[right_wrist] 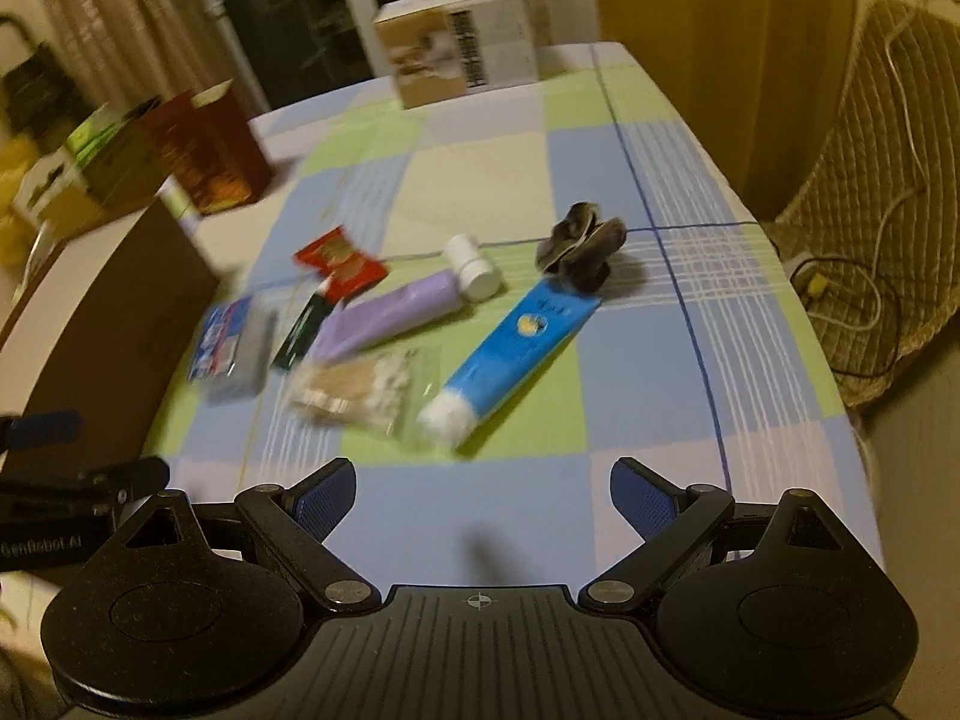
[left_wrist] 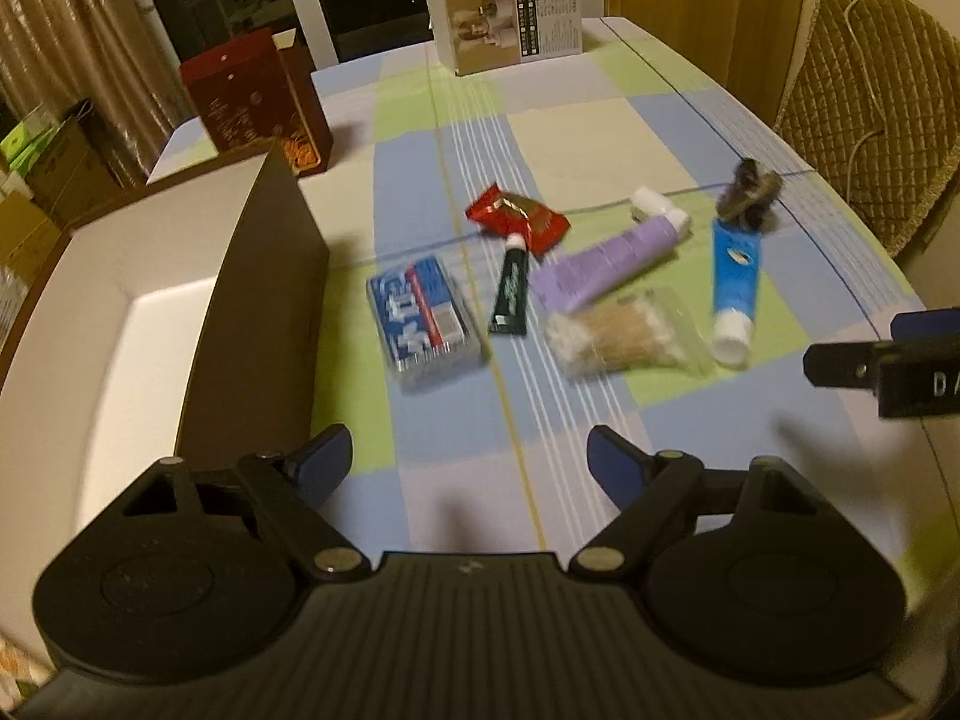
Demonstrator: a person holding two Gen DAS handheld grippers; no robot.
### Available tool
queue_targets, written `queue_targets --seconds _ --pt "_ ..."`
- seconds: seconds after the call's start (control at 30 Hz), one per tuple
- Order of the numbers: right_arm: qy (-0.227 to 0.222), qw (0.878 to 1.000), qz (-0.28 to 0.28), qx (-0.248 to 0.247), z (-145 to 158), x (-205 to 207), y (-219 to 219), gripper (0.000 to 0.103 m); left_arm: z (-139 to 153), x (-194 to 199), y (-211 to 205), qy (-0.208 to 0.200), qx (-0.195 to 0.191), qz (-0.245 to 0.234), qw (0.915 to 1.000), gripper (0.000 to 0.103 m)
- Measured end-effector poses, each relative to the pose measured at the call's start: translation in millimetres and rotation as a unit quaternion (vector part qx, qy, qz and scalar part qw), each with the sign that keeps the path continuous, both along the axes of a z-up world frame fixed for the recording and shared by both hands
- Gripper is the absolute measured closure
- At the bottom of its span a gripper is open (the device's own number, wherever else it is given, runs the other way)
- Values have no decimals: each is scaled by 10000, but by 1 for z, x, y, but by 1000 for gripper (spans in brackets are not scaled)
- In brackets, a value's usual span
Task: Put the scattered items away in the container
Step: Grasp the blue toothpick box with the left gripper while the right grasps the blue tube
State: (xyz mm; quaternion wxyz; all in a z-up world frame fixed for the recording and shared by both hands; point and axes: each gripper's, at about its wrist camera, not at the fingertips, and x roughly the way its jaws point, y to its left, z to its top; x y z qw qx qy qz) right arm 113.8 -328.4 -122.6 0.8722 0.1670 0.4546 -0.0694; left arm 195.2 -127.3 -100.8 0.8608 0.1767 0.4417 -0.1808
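Note:
Scattered on the checked tablecloth lie a blue-and-clear pack [left_wrist: 427, 317] [right_wrist: 231, 347], a dark green tube [left_wrist: 510, 288] [right_wrist: 303, 327], a red sachet [left_wrist: 517, 217] [right_wrist: 339, 261], a purple tube [left_wrist: 612, 261] [right_wrist: 399, 309], a clear bag of cotton swabs [left_wrist: 624, 336] [right_wrist: 360, 390], a blue tube [left_wrist: 735, 282] [right_wrist: 516, 354] and a dark hair clip [left_wrist: 750, 195] [right_wrist: 585, 249]. The brown box with white inside [left_wrist: 150, 348] [right_wrist: 114, 324] stands at the left. My left gripper [left_wrist: 468, 462] is open and empty beside the box's wall. My right gripper [right_wrist: 483, 501] hovers open and empty, short of the blue tube.
A white carton [left_wrist: 504, 12] [right_wrist: 459, 57] stands at the table's far end and a dark red box [left_wrist: 258, 102] [right_wrist: 207, 150] at the far left. A quilted chair [left_wrist: 870, 108] with a white cable sits right of the table. The right gripper's side [left_wrist: 888, 360] shows at the left view's edge.

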Motion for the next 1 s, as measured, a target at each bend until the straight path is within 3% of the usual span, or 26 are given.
queue_targets --seconds 0.17,0.47,0.53,0.57,0.77,0.8,0.93,1.0 --pt "-11 9993 -285 227 -13 32 -18 7 -8 34 -6 39 -211 102 9997 24" --pt "62 9998 -191 -53 -38 76 -13 7 -26 78 -8 -14 -194 493 9986 24" --pt "95 9997 -184 -163 -44 83 -11 16 -31 85 -9 -3 -174 571 9982 24" --pt "122 9997 -161 -169 -47 86 -11 28 -34 90 -10 -2 -163 617 9980 24" --pt "369 9989 -224 -203 -63 90 -18 29 -51 109 -15 49 -159 781 9968 24" --pt "363 9988 -187 -277 -64 89 -17 34 -54 111 -15 72 -147 807 9966 24" --pt "346 9977 31 -583 -65 89 -11 38 -67 114 -17 88 81 835 9964 38" --pt "351 9961 161 -796 -66 88 -6 48 -70 110 -19 26 170 715 9973 47"
